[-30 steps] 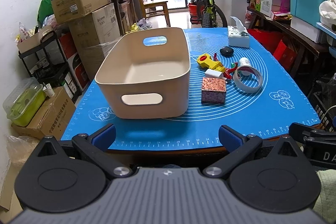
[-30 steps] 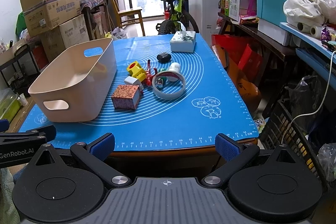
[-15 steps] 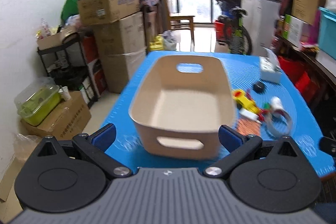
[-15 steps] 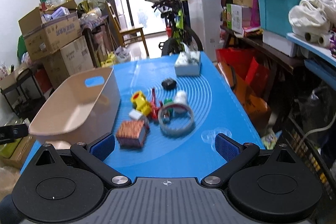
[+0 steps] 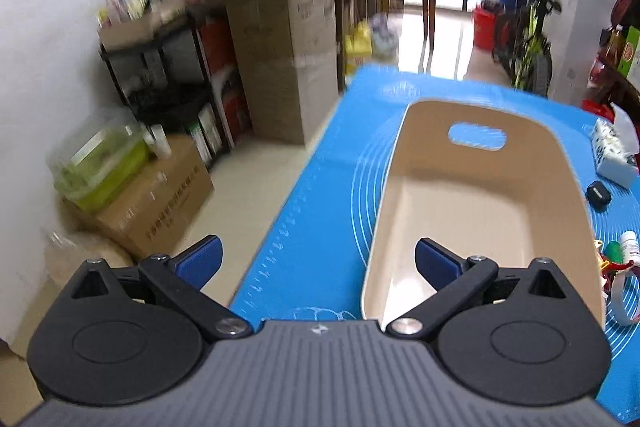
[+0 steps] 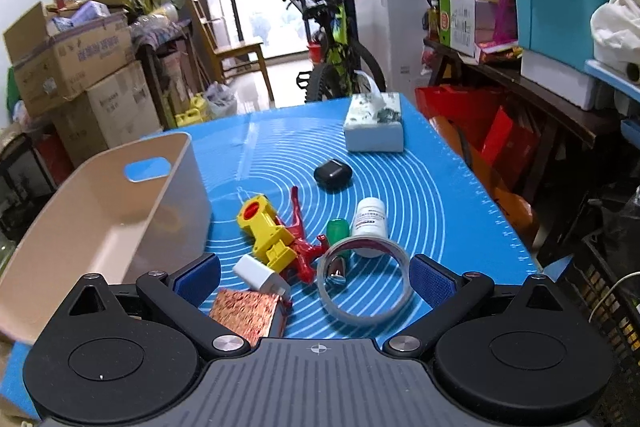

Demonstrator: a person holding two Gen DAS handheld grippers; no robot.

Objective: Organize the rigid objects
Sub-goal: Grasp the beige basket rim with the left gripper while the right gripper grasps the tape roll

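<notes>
An empty beige bin (image 5: 480, 203) (image 6: 100, 219) stands on the blue mat (image 6: 432, 187). Beside it lie a patterned red box (image 6: 246, 315), a white charger (image 6: 256, 273), a yellow toy (image 6: 264, 227), a red figure (image 6: 300, 251), a tape ring (image 6: 364, 281), a white bottle (image 6: 370, 219), a green piece (image 6: 338, 229) and a black case (image 6: 332, 173). My left gripper (image 5: 316, 263) is open over the bin's near left rim. My right gripper (image 6: 316, 279) is open, just above the box, charger and tape ring.
A tissue box (image 6: 374, 125) sits at the mat's far end. Cardboard boxes (image 5: 276, 27) and a black shelf (image 5: 168, 79) stand left of the table. A bicycle (image 6: 336, 51) is behind it, red bags and cluttered shelves (image 6: 560, 67) to the right.
Both grippers have moved forward over the table. The left one has swung left, so the bin now sits on its right. The right one has closed in low on the small objects.
</notes>
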